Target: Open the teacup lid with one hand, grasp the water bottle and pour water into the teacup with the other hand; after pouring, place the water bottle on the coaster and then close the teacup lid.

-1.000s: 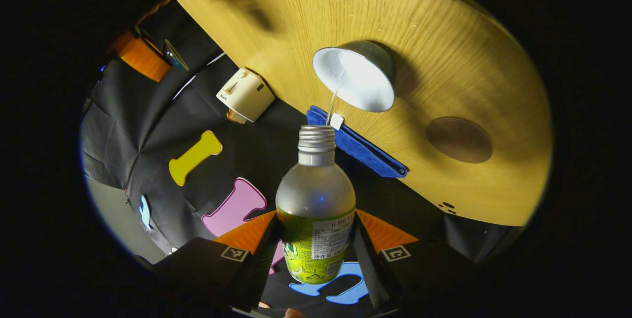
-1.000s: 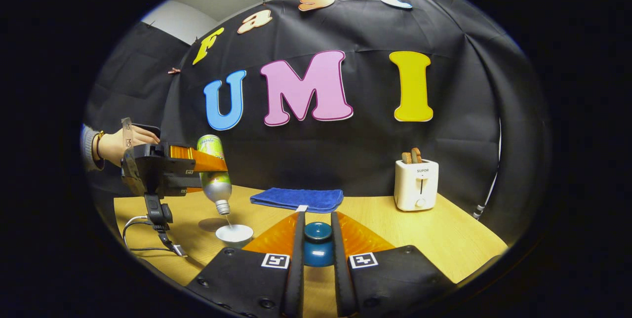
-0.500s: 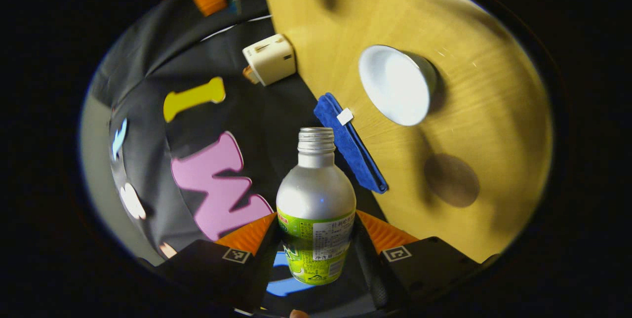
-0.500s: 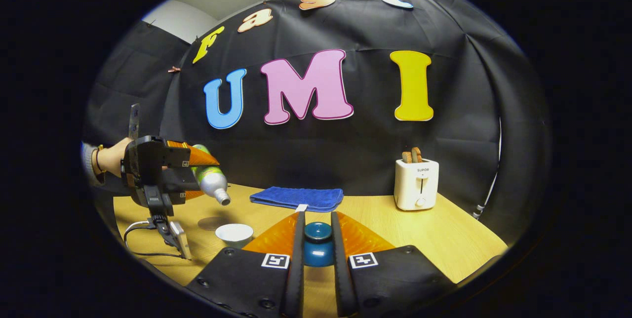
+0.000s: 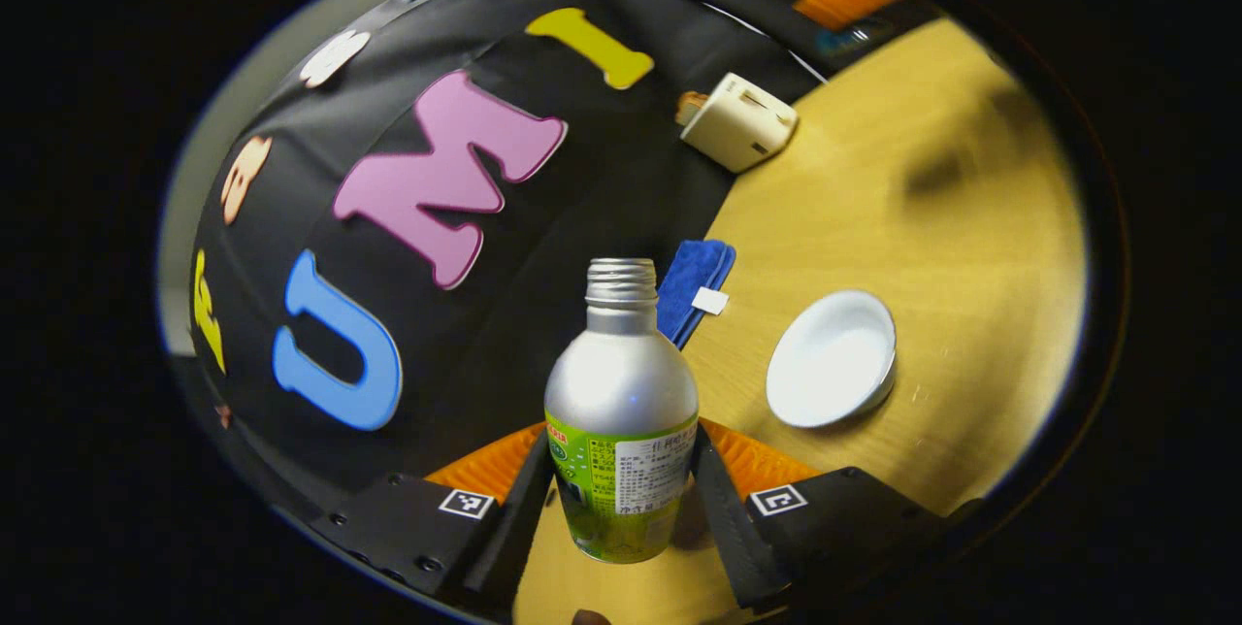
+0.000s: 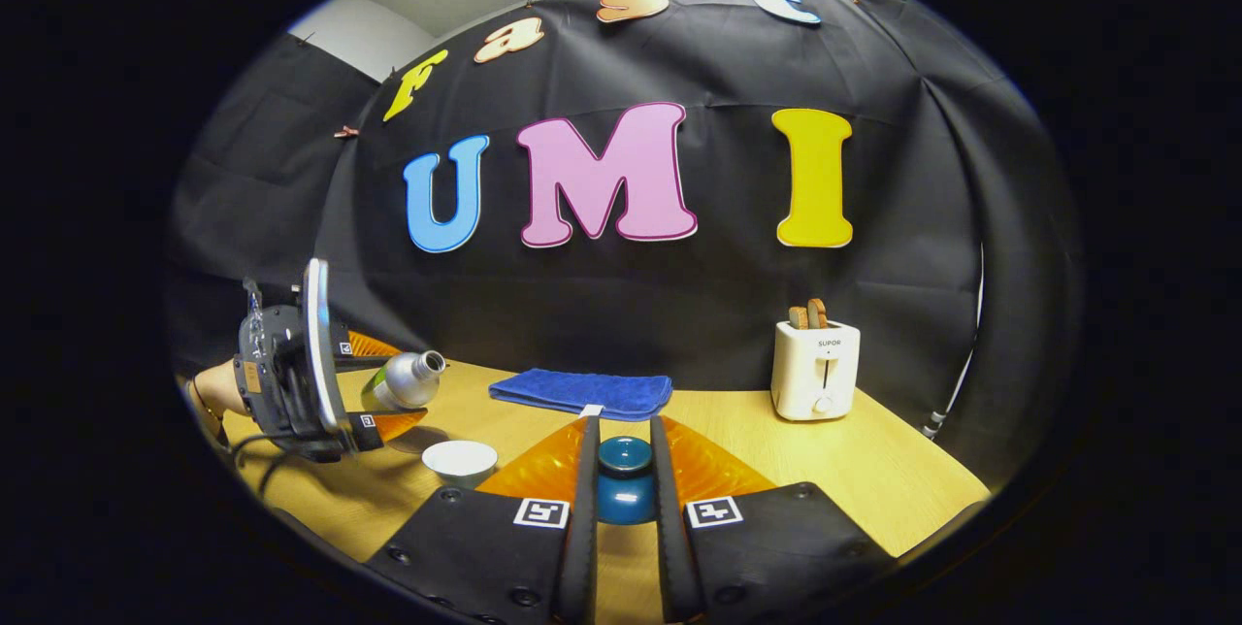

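Observation:
My left gripper point(image 5: 621, 445) is shut on a silver bottle with a green label point(image 5: 621, 411), its mouth uncapped. In the right gripper view that bottle point(image 6: 403, 380) lies almost level, mouth pointing right and slightly up, held by the left gripper point(image 6: 374, 382) above the table's left side. The white teacup point(image 5: 832, 358) stands open on the table, right of the bottle; the teacup point(image 6: 460, 458) sits just below and right of the bottle. A brown coaster point(image 6: 419, 438) shows partly behind the cup. My right gripper point(image 6: 623, 423) is shut on the blue teacup lid point(image 6: 624, 476), held above the table.
A folded blue cloth point(image 6: 582, 390) lies at the back of the wooden table point(image 6: 873, 470), and a white toaster point(image 6: 815, 368) with bread stands at the back right. A cable hangs from the left gripper's body near the table's left edge.
The bottle has swung from mouth-down over the cup to nearly level, and the stream of water has stopped. The left gripper has dropped lower. The right gripper and lid have barely moved.

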The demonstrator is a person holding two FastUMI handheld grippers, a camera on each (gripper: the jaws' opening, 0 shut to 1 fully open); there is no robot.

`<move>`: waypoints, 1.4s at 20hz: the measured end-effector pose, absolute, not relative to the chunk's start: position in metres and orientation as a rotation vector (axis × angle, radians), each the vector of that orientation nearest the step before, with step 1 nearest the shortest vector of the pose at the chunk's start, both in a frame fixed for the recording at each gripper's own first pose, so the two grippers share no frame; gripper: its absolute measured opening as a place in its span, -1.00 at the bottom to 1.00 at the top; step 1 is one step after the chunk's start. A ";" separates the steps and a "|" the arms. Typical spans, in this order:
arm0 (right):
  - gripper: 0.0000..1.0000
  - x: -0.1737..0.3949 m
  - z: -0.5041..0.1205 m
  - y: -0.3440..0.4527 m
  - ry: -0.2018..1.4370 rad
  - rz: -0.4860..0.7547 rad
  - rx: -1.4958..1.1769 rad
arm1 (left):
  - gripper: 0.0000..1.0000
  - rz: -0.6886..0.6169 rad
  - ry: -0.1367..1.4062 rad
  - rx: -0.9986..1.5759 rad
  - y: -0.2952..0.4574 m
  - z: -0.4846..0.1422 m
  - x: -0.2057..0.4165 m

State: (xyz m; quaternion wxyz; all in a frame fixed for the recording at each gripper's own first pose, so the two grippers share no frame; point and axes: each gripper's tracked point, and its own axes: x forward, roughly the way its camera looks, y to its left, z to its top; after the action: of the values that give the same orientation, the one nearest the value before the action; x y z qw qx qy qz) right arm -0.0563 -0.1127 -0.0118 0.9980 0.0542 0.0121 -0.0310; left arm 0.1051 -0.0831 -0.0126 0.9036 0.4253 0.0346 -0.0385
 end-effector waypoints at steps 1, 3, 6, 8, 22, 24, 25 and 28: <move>-0.53 -0.057 -0.011 -0.113 0.024 -0.063 0.110 | 0.61 -0.080 0.066 0.786 -0.085 -0.005 0.104; -0.41 -0.056 -0.011 -0.113 0.025 -0.063 0.112 | 0.60 -0.059 0.049 0.602 -0.077 0.008 0.100; -0.53 -0.056 -0.011 -0.112 0.026 -0.061 0.111 | 0.60 -0.048 0.023 0.372 -0.060 0.022 0.103; -0.51 -0.056 -0.011 -0.111 0.027 -0.059 0.110 | 0.60 -0.015 0.007 0.296 -0.044 0.026 0.110; -0.41 -0.054 -0.015 -0.110 0.037 -0.055 0.109 | 0.64 0.018 0.031 0.029 -0.015 -0.002 0.148; -0.41 -0.054 -0.014 -0.110 0.035 -0.056 0.109 | 0.66 0.017 0.041 0.024 -0.016 -0.005 0.148; -0.41 -0.055 -0.015 -0.110 0.035 -0.056 0.108 | 0.68 0.023 0.042 0.021 -0.015 -0.004 0.148; -0.51 -0.054 -0.016 -0.107 0.038 -0.049 0.112 | 0.79 0.027 0.040 0.013 -0.014 -0.002 0.141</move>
State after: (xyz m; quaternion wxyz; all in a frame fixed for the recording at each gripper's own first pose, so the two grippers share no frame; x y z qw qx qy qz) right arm -0.0540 -0.1074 -0.0157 0.9980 0.0559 0.0188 -0.0247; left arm 0.1415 -0.0138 -0.0017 0.9997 0.0066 0.0202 0.0137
